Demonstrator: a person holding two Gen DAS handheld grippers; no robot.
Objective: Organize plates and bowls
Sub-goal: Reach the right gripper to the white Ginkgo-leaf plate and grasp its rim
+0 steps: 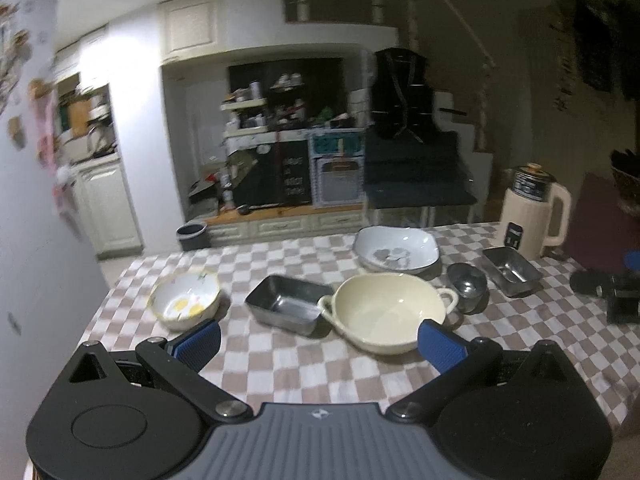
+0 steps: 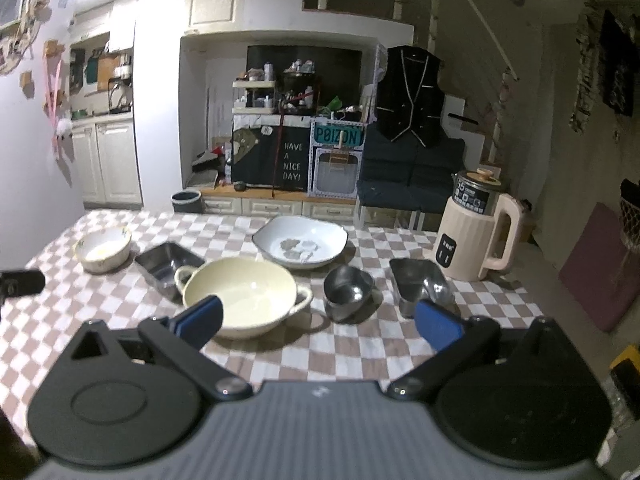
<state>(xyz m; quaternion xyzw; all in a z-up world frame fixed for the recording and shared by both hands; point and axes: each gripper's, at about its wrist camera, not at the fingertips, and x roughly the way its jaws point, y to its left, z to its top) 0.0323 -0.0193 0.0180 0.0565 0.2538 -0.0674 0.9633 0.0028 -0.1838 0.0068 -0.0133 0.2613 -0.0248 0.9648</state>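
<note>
Left wrist view: the left gripper (image 1: 319,342) hangs wide open and empty above the checked tablecloth (image 1: 280,364), with the cream two-handled bowl (image 1: 387,310) just ahead and slightly right, its handles running left to right. The right gripper (image 2: 319,322), equally wide and empty, has the same glossy, empty bowl (image 2: 242,294) ahead-left, about as near.

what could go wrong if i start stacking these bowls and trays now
The cream two-handled bowl sits tight against the left steel tray, so lifting either could drag or knock the other. The small steel bowl looks tilted and may roll when nudged. The loose checkered tablecloth could bunch if dishes are slid rather than lifted. Both the left hand-held gripper and right hand-held gripper are open, holding nothing.
</note>
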